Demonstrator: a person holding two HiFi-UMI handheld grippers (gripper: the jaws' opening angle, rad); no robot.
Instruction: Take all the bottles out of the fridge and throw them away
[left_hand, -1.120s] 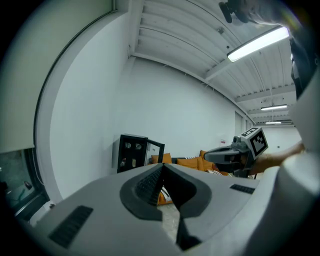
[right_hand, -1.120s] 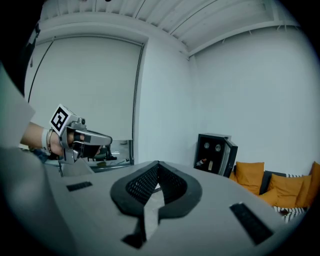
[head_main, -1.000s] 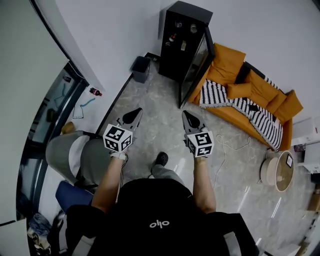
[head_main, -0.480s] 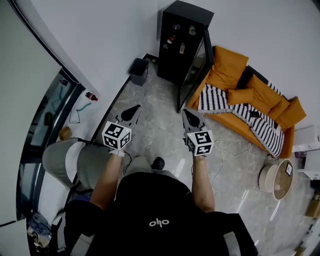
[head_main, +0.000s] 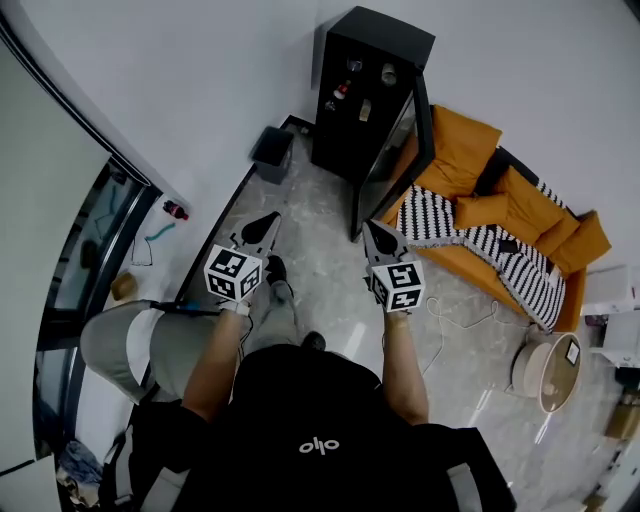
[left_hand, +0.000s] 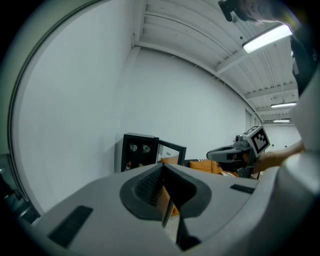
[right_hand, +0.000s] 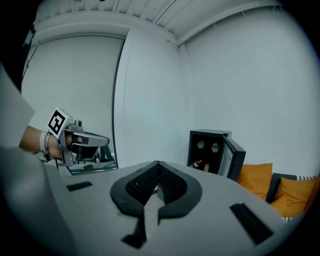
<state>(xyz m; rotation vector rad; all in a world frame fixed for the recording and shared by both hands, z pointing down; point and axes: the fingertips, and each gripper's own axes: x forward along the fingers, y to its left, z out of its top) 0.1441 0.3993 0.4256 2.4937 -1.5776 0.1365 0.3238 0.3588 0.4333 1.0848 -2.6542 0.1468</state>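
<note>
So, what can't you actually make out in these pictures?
Shelf items in the fridge: too small in every view to count or call bottles.
Fridge's lower part: left gripper view, hidden behind the left gripper itself.
Inside the dark bin: head view, too dark to see.

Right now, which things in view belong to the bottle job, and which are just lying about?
Job: open fridge; bottles on its shelves; dark bin beside it; left gripper and right gripper, both with jaws shut, empty.
Lying about: orange sofa; striped blanket; round table.
</note>
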